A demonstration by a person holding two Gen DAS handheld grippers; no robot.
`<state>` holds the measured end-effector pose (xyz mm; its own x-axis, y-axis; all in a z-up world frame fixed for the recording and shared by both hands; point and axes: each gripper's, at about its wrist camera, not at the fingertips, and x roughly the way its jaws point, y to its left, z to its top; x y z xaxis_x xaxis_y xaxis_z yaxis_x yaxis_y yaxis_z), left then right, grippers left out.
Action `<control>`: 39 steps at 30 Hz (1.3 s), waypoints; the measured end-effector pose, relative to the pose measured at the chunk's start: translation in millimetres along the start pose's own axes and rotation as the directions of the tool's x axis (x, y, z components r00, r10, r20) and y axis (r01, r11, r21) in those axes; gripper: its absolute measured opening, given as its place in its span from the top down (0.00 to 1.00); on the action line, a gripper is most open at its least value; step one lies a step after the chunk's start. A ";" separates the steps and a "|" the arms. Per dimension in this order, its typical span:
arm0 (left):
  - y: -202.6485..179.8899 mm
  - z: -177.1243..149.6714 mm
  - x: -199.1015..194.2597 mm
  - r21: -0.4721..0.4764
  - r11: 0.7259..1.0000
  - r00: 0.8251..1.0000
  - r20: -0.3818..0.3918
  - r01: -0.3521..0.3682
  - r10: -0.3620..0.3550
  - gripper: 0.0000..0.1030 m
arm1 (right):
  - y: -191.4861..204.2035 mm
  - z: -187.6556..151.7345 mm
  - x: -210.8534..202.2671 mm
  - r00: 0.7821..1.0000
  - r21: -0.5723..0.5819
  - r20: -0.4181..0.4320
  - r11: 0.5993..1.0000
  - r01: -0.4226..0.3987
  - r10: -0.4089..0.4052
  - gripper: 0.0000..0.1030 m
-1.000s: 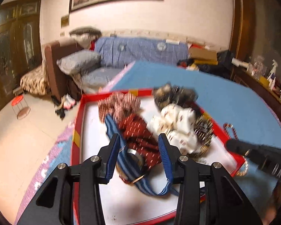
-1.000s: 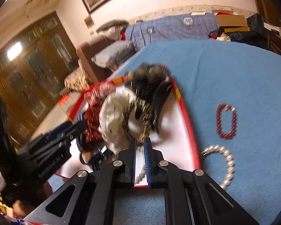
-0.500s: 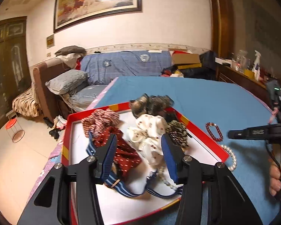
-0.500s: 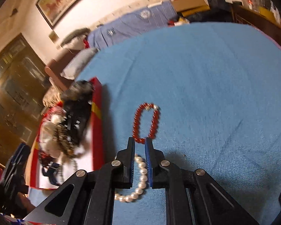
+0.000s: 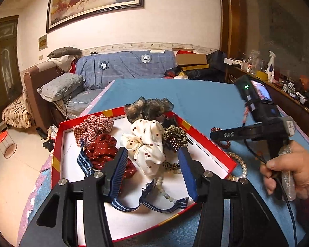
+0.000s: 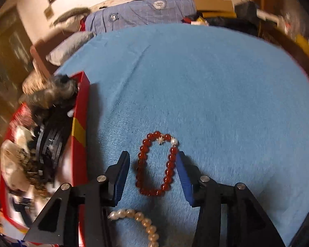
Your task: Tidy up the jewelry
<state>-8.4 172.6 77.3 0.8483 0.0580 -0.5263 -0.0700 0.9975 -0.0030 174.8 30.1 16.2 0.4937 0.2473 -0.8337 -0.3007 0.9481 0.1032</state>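
Note:
A red box with a white floor holds several scrunchies, a blue striped band and a pale bead string. My left gripper hangs open and empty above the box. A red bead bracelet lies on the blue cloth right of the box. My right gripper is open with its fingers on either side of that bracelet. A pearl bracelet lies just below it, and it also shows in the left wrist view. The right gripper body shows in the left wrist view.
The blue cloth covers a wide table. A sofa with pillows stands beyond the far edge. A side counter with bottles runs along the right. The floor drops away on the left.
My right gripper has left the box, moved right over the red bracelet and opened. My left gripper has pulled back and up from the box and opened wider.

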 end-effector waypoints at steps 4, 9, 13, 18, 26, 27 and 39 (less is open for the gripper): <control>-5.6 -0.7 0.2 0.020 1.000 1.000 -0.002 0.013 -0.013 0.51 | -1.7 -5.7 -4.6 0.996 -0.076 0.020 0.993 0.088 -0.086 0.85; -11.8 -2.1 0.6 0.039 0.999 1.000 -0.001 0.001 -0.001 0.51 | -33.9 -14.1 -14.9 0.996 0.007 0.037 0.997 0.076 -0.076 0.85; -14.1 -2.9 1.7 0.051 0.998 1.000 0.001 -0.022 0.022 0.48 | -49.9 -26.6 -26.5 0.997 0.060 0.055 0.997 0.058 -0.061 0.85; -16.4 -3.7 3.6 0.066 0.997 0.999 0.003 -0.047 0.047 0.47 | -53.6 -32.5 -32.0 0.998 0.070 0.051 0.997 0.031 -0.034 0.85; -17.0 -3.9 3.9 0.072 0.995 0.998 0.005 -0.064 0.064 0.46 | -46.4 -45.0 -41.1 0.996 0.041 0.071 0.998 0.048 -0.051 0.89; -16.7 -3.9 3.8 0.070 0.995 0.998 0.006 -0.065 0.065 0.46 | -43.0 -44.3 -41.7 0.995 0.034 0.075 0.998 0.061 -0.063 0.90; -18.5 -5.8 3.6 0.060 0.997 0.998 -0.005 -0.057 0.058 0.45 | -48.5 -50.5 -58.1 0.994 0.071 0.108 0.997 0.002 -0.009 0.93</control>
<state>-7.1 154.1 70.5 0.8404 0.1153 -0.5296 -0.0868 0.9931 0.0786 119.5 -40.3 32.3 0.5814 0.2586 -0.7715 -0.2410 0.9603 0.1402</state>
